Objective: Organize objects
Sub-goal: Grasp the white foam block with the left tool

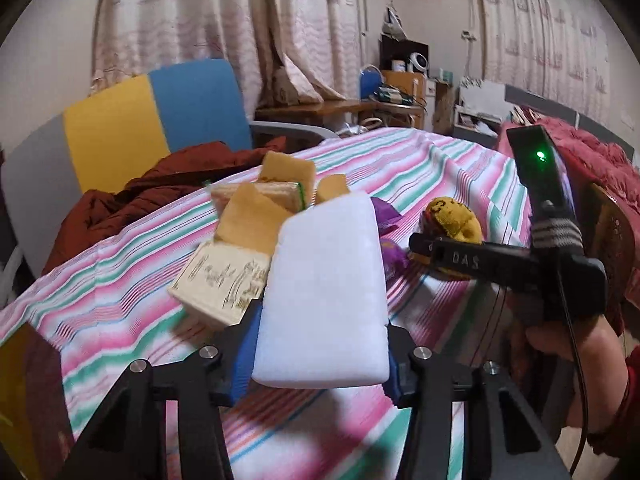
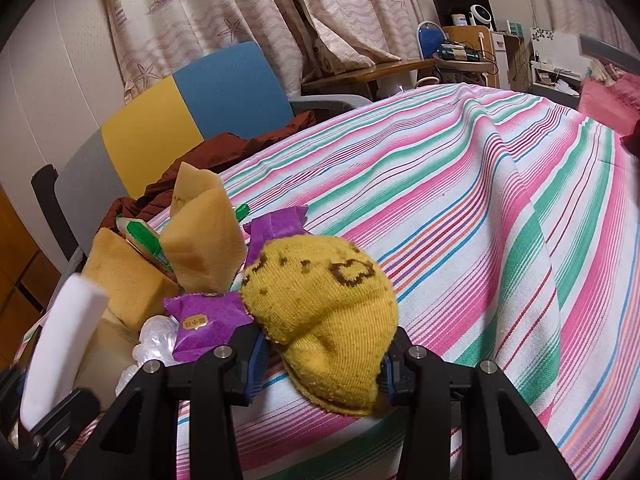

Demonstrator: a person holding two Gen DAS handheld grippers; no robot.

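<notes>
A striped cloth (image 2: 460, 200) in pink, green and white covers the table, with floral curtains (image 1: 208, 12) behind and a yellow-and-blue chair (image 1: 160, 120) at ten o'clock carrying a rust-brown garment (image 1: 132, 200). The left claw (image 1: 320, 364) is clamped on a white foam block (image 1: 324, 292), raised above the cloth beside an open cardboard box (image 1: 224, 280) at nine o'clock. The right claw (image 2: 322, 364) grips a yellow knitted sock (image 2: 324, 312) low over the cloth. Only the right wrist view shows the purple snack packets (image 2: 208, 324) and crumpled clear plastic (image 2: 156, 340) at nine o'clock. Only the left wrist view shows the red bedding (image 1: 592, 160) at two o'clock.
</notes>
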